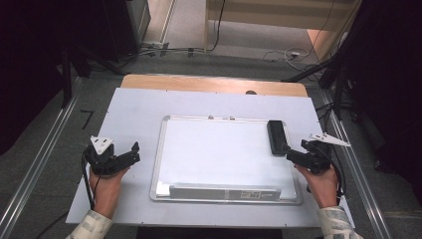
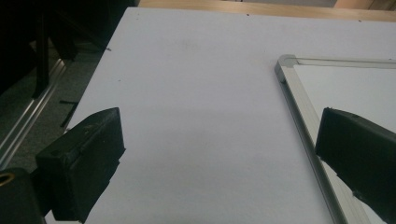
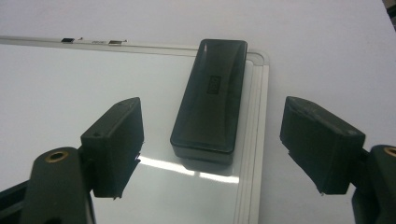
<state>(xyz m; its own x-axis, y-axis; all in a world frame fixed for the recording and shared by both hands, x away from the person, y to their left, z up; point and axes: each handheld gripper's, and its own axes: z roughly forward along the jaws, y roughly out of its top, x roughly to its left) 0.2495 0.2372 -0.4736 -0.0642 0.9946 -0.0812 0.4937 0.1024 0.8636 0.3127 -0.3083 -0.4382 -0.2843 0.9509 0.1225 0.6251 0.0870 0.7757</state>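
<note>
A clean whiteboard [image 1: 219, 154] with a silver frame lies flat on the white table sheet. A black eraser [image 1: 277, 137] rests on the board's far right corner, seen close up as the eraser [image 3: 211, 100] in the right gripper view. My right gripper [image 1: 294, 152] is held just in front of it, open, with the eraser lying between and beyond its jaws [image 3: 212, 149]. My left gripper [image 1: 133, 152] hovers open over bare sheet left of the board, its jaws wide apart [image 2: 219, 154], the whiteboard frame [image 2: 299, 107] running under the right jaw.
The white sheet [image 1: 134, 109] covers a wooden table whose far edge [image 1: 214, 83] shows. Metal rails [image 1: 40, 154] run along both sides on the grey floor. Cables [image 1: 293, 54] and dark stands lie beyond the table.
</note>
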